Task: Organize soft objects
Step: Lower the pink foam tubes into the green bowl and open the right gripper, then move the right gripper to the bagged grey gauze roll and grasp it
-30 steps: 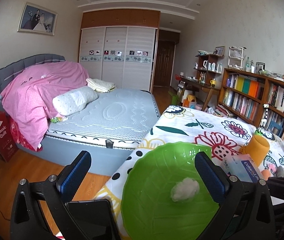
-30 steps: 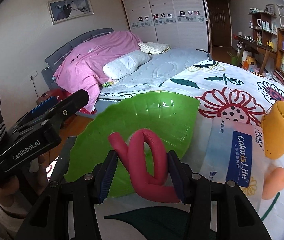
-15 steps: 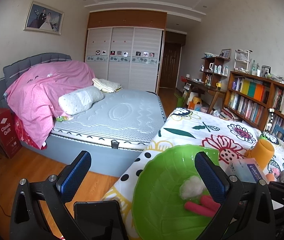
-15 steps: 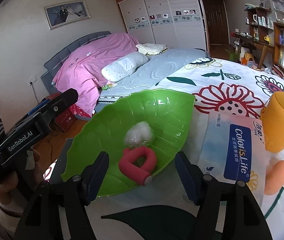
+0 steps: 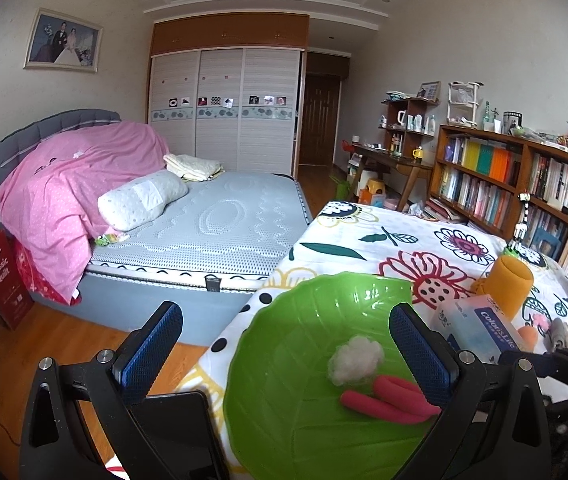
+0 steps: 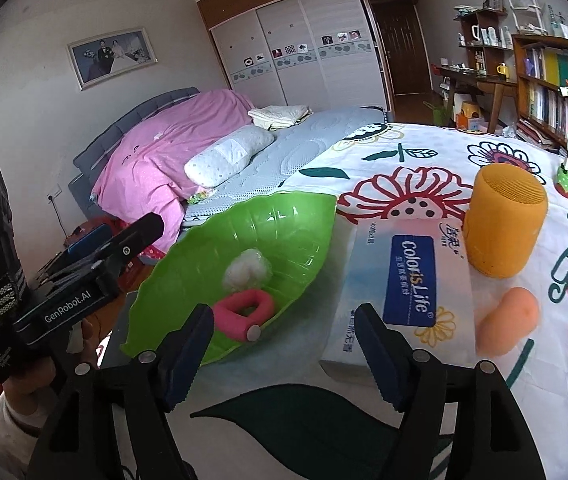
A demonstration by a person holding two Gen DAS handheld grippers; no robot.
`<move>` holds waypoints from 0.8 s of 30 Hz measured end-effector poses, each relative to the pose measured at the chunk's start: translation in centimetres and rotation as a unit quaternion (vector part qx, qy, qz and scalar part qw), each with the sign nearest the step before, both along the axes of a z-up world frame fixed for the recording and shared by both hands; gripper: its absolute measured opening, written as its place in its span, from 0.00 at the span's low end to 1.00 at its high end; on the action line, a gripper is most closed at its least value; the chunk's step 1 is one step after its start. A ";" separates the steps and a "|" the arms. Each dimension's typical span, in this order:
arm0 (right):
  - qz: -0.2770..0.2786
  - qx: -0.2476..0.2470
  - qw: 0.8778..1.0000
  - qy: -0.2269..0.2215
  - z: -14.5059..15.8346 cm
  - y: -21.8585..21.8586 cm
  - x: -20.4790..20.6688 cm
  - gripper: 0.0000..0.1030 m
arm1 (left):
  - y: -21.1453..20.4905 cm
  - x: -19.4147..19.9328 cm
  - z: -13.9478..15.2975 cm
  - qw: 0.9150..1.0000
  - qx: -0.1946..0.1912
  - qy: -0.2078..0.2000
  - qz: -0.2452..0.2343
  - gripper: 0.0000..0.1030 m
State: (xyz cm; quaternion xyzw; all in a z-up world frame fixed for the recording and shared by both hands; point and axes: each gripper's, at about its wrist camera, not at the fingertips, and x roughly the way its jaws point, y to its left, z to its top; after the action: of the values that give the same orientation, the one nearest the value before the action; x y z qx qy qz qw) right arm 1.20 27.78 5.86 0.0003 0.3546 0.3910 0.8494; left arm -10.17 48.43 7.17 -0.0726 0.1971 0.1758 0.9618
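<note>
Green plastic fills the left wrist view: the leaf-shaped bowl (image 5: 304, 360) sits on the floral surface (image 5: 384, 240), holding a white cotton tuft (image 5: 356, 358) and a pink foam roller (image 5: 388, 398). The left gripper (image 5: 284, 356) stands wide apart, empty, over the bowl's near rim.

From the right wrist, the right gripper (image 6: 284, 354) is also spread and empty. Ahead and to its right lie the tissue pack (image 6: 400, 280), orange sponge cylinder (image 6: 504, 220) and peach sponge (image 6: 508, 322), upright-ish; this hand is clearly nearer them.
</note>
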 end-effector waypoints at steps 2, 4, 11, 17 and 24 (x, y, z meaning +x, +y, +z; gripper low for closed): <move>-0.010 0.007 1.000 -0.002 0.2 -0.8 0.0 0.74 | -0.4 0.2 0.0 1.000 0.001 0.003 -0.006 1.00; -0.021 0.010 1.000 -0.004 0.2 -1.5 0.0 0.74 | -0.8 0.3 0.1 1.000 0.003 0.004 -0.011 1.00; -0.068 0.006 0.998 -0.016 0.0 -4.7 -0.2 0.77 | -2.5 0.8 0.3 0.999 0.007 0.009 -0.037 1.00; -0.116 -0.014 0.993 -0.019 -1.1 -8.3 -0.2 0.78 | -4.9 1.7 0.1 0.996 0.008 0.023 -0.083 1.00; -0.169 -0.021 0.985 -0.012 -1.7 -12.8 0.2 0.78 | -7.7 2.8 -0.3 0.991 0.016 0.044 -0.125 1.00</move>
State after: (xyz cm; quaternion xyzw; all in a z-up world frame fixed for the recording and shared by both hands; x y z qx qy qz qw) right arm 1.37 14.97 4.16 0.0374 0.3470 0.2345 0.9073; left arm -7.34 40.76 6.86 -0.0238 0.2440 0.0602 0.9676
